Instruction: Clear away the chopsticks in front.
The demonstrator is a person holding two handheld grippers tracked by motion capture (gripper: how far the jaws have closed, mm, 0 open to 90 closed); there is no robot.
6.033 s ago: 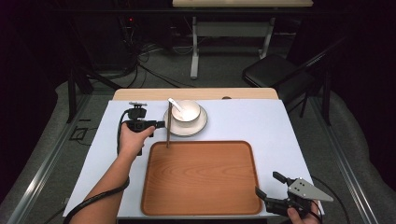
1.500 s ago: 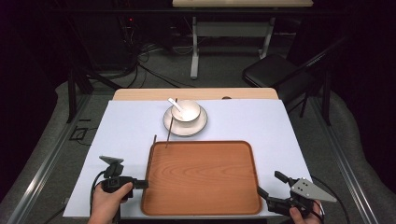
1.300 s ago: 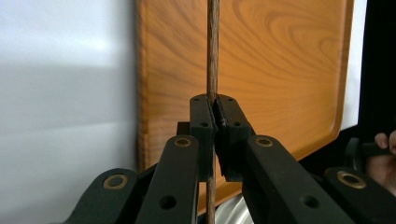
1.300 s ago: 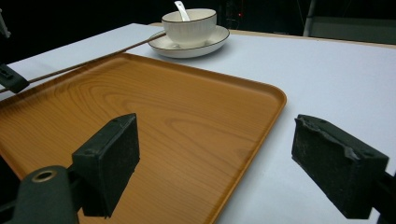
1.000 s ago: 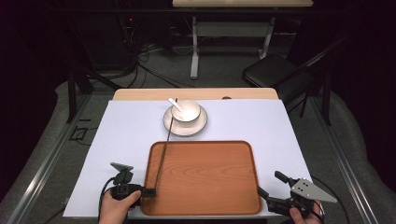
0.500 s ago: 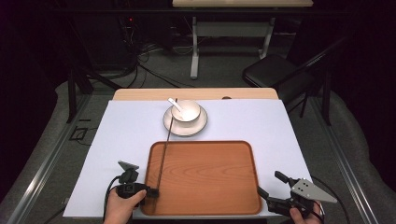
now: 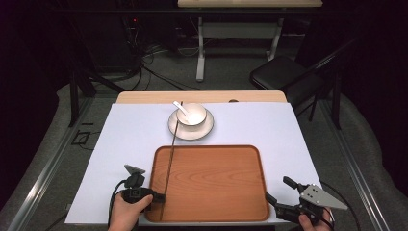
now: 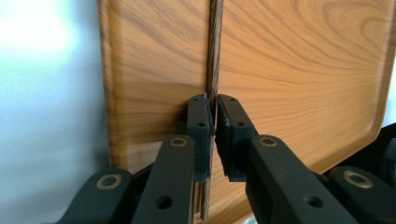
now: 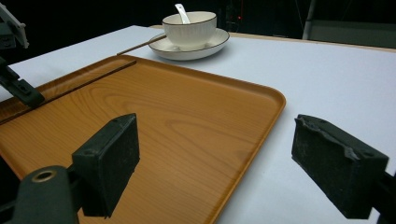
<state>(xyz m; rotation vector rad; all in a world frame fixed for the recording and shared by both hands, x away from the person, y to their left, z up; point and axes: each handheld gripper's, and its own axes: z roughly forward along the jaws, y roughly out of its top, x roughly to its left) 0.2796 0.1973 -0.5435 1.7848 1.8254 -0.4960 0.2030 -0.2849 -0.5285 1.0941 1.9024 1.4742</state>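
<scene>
Dark room, white-covered table point(image 7: 120, 144) w/ wooden tray point(image 7: 211, 183) near the person. Left gripper point(image 8: 215, 116) pinched a thin dark stick point(image 8: 214, 56) between its pads; stick ran ahead of the jaws over the tray's left side to the saucer point(image 7: 191, 129) w/ bowl point(image 7: 191, 114) & spoon point(image 7: 179, 107). Right gripper point(image 9: 224, 163) had jaws spread wide, nothing between, tray corner just ahead.

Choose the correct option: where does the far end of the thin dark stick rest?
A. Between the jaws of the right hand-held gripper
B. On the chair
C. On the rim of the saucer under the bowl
C: in the high view the thin dark stick runs from the left hand-held gripper across the tray up to the saucer rim.
</scene>
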